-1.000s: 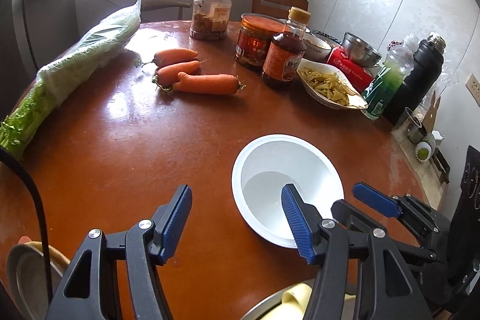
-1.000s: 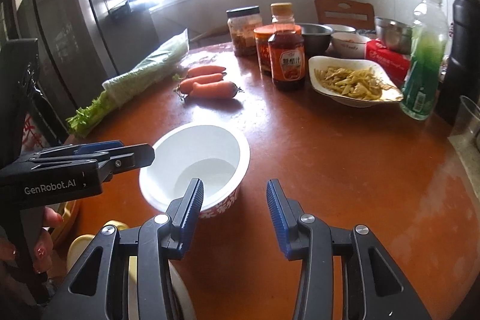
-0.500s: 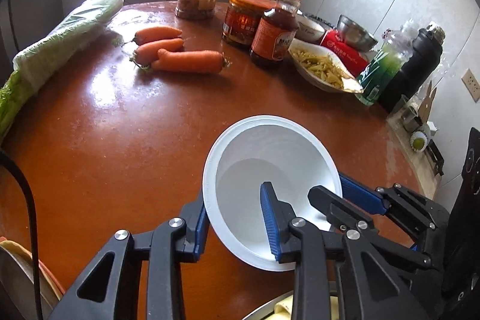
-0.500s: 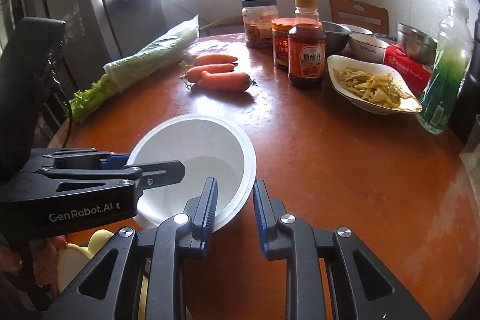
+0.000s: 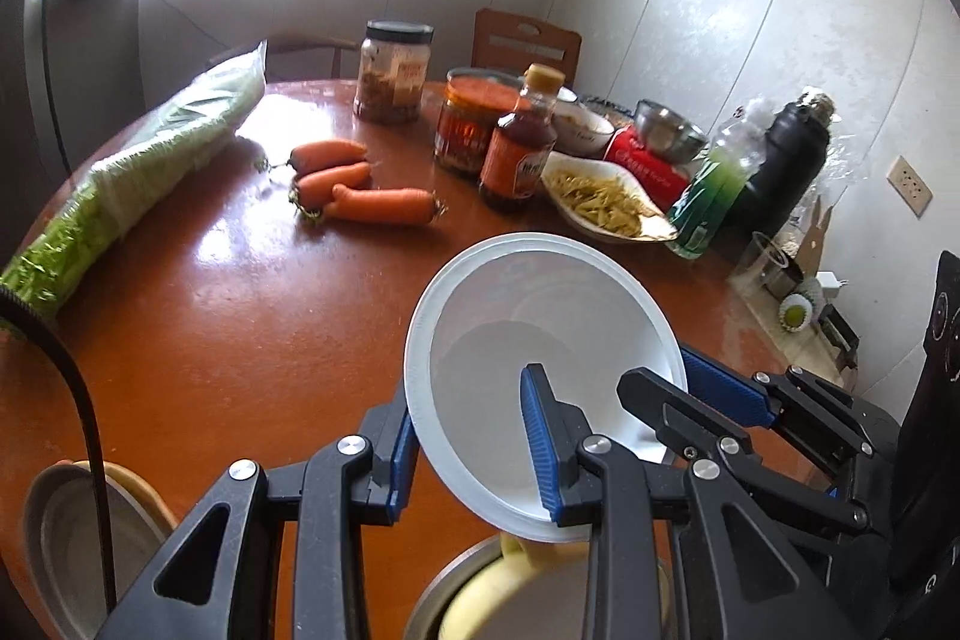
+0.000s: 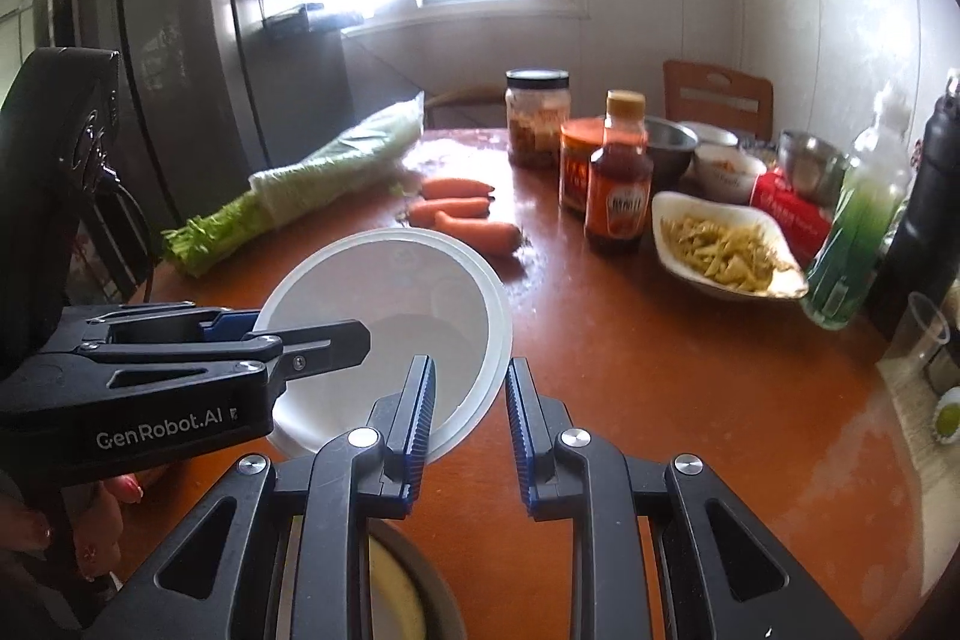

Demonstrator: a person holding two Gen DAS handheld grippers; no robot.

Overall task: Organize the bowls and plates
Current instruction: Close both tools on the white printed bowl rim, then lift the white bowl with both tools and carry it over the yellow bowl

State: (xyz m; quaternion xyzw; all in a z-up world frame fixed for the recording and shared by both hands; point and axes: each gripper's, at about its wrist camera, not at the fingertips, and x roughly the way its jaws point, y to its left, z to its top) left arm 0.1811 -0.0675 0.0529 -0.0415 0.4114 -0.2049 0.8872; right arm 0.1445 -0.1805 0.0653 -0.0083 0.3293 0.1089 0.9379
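The round red-brown table (image 5: 198,340) stretches ahead of me, carrots (image 5: 360,187) far beyond. My left hand-held gripper (image 5: 468,454) and right hand-held gripper (image 6: 468,430) each clamp the white bowl (image 5: 540,334) by opposite rims, the bowl tilted between them just above the table.

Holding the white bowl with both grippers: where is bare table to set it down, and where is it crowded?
Free: the table between the cabbage, the carrots and the white bowl; also the near right side below the dish of food. Crowded: the far right edge, with the sauce bottle, jars, metal bowls and green bottle.
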